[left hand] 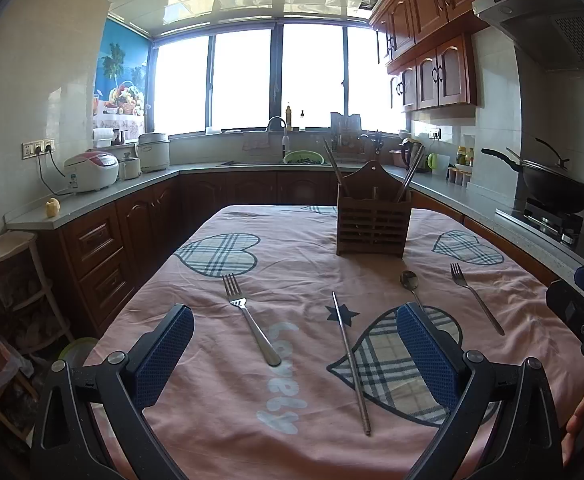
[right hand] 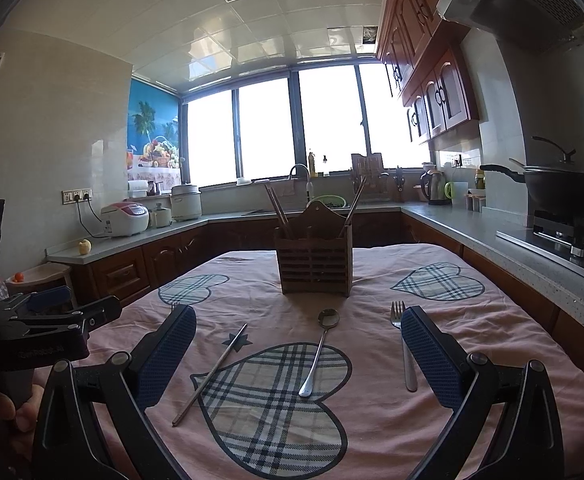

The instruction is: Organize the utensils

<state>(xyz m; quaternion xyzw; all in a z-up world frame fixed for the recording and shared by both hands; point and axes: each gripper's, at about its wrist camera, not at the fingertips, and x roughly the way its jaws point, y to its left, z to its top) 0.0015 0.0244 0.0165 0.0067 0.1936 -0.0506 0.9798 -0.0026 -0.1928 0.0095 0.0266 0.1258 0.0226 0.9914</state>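
A slatted wooden utensil holder stands at the table's far middle with chopsticks in it; it also shows in the right wrist view. On the pink cloth lie a fork at left, a metal chopstick, a spoon and a second fork at right. The right wrist view shows the chopstick, the spoon and the fork. My left gripper is open and empty above the near table. My right gripper is open and empty, over the spoon.
A pink tablecloth with plaid hearts covers the table. Counters run round the room with rice cookers, a sink and a wok on the stove. The other gripper shows at each view's edge.
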